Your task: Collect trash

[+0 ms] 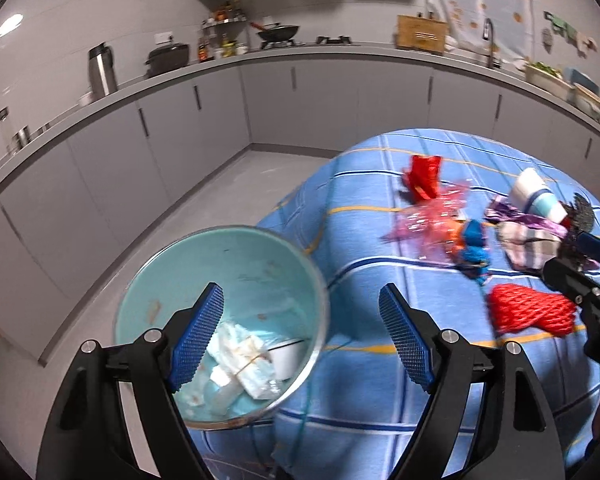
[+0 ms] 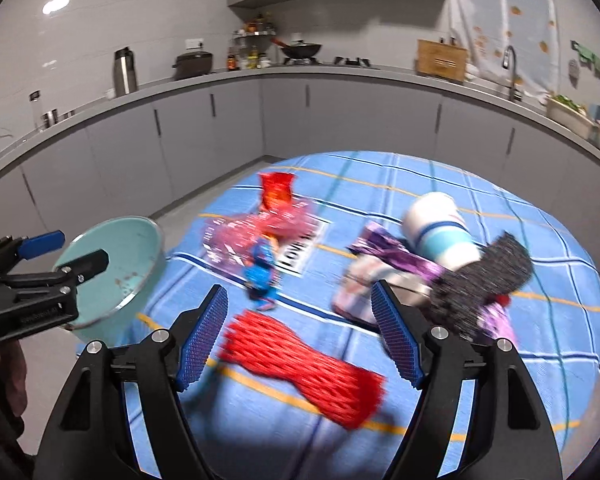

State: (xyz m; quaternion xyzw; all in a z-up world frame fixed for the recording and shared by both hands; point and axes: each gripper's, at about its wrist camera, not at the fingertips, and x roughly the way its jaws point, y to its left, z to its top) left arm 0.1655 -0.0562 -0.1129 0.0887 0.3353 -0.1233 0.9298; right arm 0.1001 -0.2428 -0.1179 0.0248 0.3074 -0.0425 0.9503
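The left claw (image 1: 302,334) hangs released and empty over the pale blue bin (image 1: 220,320), which stands just off the left edge of the tabletop (image 1: 360,420) so litter can be dropped straight in; crumpled tissues and a small white cup already lie inside. The right claw (image 2: 300,336) is likewise released, gripping nothing, poised above the red foam net (image 2: 304,376) at the near side, probably the next pick. Farther off lie a red wrapper (image 2: 276,192), pink cellophane (image 2: 256,232), a paper cup (image 2: 440,232) on its side and purple foil (image 2: 396,256).
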